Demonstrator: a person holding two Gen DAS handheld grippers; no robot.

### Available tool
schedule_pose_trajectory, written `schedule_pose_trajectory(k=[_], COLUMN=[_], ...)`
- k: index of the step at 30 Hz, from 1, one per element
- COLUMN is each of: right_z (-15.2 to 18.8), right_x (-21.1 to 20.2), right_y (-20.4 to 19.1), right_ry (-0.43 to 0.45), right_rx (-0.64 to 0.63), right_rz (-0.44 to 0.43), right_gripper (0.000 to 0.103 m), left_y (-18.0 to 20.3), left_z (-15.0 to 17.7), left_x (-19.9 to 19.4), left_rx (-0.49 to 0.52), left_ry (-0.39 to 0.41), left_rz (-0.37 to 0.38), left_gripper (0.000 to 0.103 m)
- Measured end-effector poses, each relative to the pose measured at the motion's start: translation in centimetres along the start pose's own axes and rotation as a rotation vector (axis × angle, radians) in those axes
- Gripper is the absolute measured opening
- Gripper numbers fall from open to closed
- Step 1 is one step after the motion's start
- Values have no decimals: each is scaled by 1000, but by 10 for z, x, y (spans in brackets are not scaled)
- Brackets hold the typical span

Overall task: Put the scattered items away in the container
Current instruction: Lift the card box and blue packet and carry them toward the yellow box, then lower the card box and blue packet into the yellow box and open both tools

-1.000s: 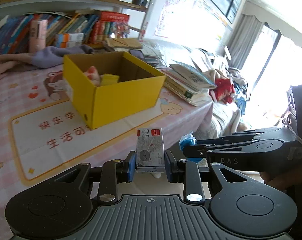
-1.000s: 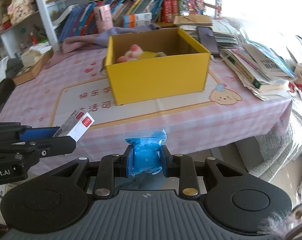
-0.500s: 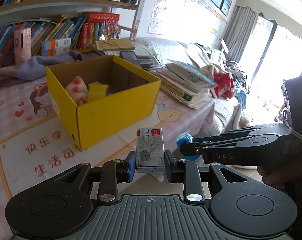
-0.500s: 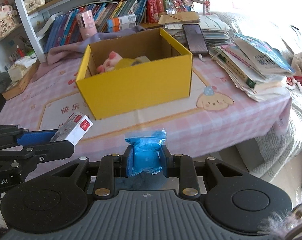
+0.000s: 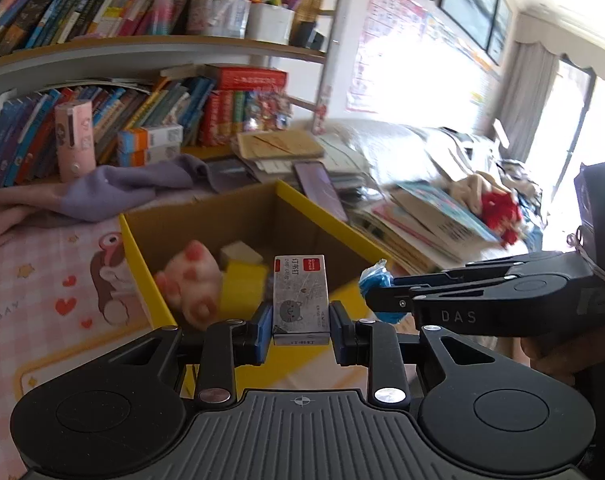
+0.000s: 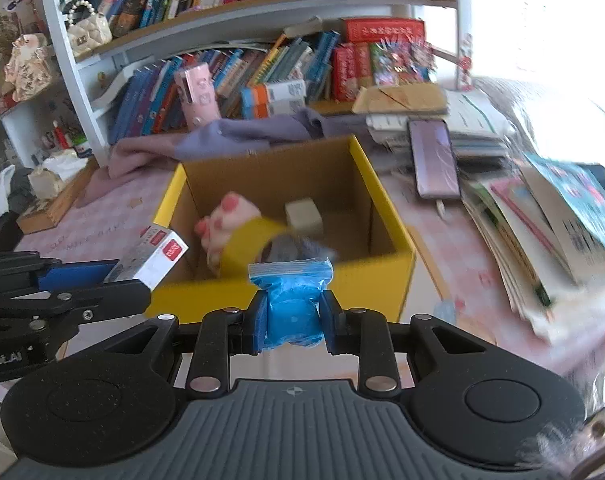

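Left gripper (image 5: 301, 326) clamps a staple box (image 5: 301, 298), right gripper (image 6: 290, 322) a blue bag (image 6: 291, 300), both short of the yellow box (image 6: 386, 216) at 12 o'clock; opening the jaws early would drop them outside

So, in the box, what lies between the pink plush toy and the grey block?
A yellow tape roll, leaning against the pink plush toy, before the grey block; the right wrist view shows it.

Right hand-held gripper (image 6: 289, 316) clamps blue bag (image 6: 292, 304) before yellow box (image 6: 386, 216) — contents blurred, perhaps toys.
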State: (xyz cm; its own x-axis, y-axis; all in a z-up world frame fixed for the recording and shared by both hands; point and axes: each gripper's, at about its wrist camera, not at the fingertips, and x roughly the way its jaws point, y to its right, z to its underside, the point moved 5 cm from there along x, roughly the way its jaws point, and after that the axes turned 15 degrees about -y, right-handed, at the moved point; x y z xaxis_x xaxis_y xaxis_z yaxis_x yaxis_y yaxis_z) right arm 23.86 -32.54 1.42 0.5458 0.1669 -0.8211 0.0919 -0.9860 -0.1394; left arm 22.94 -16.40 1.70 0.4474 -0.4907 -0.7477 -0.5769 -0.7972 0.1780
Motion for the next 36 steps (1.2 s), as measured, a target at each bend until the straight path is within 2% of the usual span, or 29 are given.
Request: schedule_pose_trajectory(k=[6, 9, 12, 16, 22, 28, 32, 33, 34, 36], right_z=[-41, -59, -70, -79, -84, -85, -83, -83, -82, -82], right_x=[30, 58, 87, 112, 130, 140, 140, 140, 139, 137], right_y=[10, 12, 13, 16, 18, 23, 23, 22, 21, 19], right_ry=[10, -27, -73, -130, -159, -188, -190, -188, -185, -174], right_rx=[-90, -164, -230, -278, -308, -318, -323, -323, -324, -326], right_rz=[-41, -49, -53, -86, -111, -129, -150, -157, -162, -167], right_gripper=[25, 25, 25, 26, 26, 27, 31, 36, 40, 44], left_y=[-14, -24, -37, -44, -48, -55, -58, -57, -56, -53], left_z=[-40, -64, -83, -96, -107, -108, -104, -103, -102, -100], left_x=[33, 56, 87, 121, 157, 169, 155, 148, 142, 130], left_rx=[-53, -62, -73, -42, -43, -75, -121, -131, -139, -148], left_ry=[-5, -24, -85, -153, -204, -239, -205, -187, -173, -149], left_rz=[-50, -79, -94, -153, -201, -230, -253, -253, -252, -254], left_gripper=[28, 28, 28, 28, 28, 32, 67, 72, 74, 80])
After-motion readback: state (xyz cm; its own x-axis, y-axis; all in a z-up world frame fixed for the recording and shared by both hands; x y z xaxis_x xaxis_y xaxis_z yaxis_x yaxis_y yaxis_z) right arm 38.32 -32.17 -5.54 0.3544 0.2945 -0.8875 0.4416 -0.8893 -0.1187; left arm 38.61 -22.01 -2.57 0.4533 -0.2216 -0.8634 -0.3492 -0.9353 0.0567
